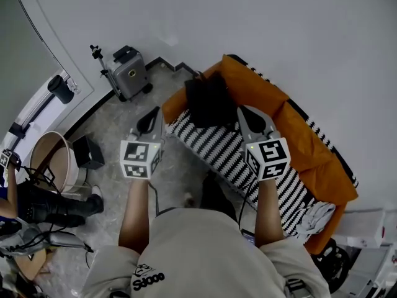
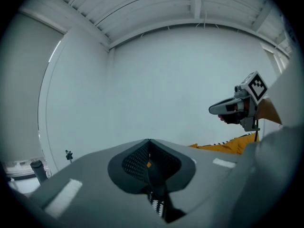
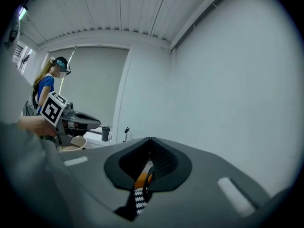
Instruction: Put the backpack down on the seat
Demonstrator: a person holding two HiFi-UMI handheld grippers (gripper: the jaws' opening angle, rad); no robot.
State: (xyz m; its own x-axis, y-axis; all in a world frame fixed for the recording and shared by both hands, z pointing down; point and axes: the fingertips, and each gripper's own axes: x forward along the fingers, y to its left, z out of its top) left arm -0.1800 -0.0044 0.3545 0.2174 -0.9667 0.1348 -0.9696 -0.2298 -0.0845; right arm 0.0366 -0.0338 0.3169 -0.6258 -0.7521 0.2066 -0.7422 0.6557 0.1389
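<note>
Your left gripper (image 1: 151, 113) and right gripper (image 1: 244, 112) are both clenched, held side by side and pointing almost level. In each gripper view the jaws meet with only a thin dark band pinched between them: the left strap (image 2: 156, 184) in one and the right strap (image 3: 148, 177) in the other. I judge these to be the backpack's carrying straps, so you hold the load with both hands rather than one.

The backpack (image 1: 208, 98) sits ahead of the tips and between them. It is a black mass over the far end of the sofa, against the orange backrest (image 1: 310, 141). The head view does not show whether its base rests on the cushion or hangs clear of it.

What matters for the coming move is where the striped seat (image 1: 217, 148) lies. It is below the bag, and its long axis runs from that far end diagonally towards your right side. Your right gripper is already over the stripes, while your left gripper is over the floor, just off the seat's front edge. The set-down therefore looks like a downward move carried slightly to your right, with both hands lowered together so the bag lands flat and not on one corner.
</note>
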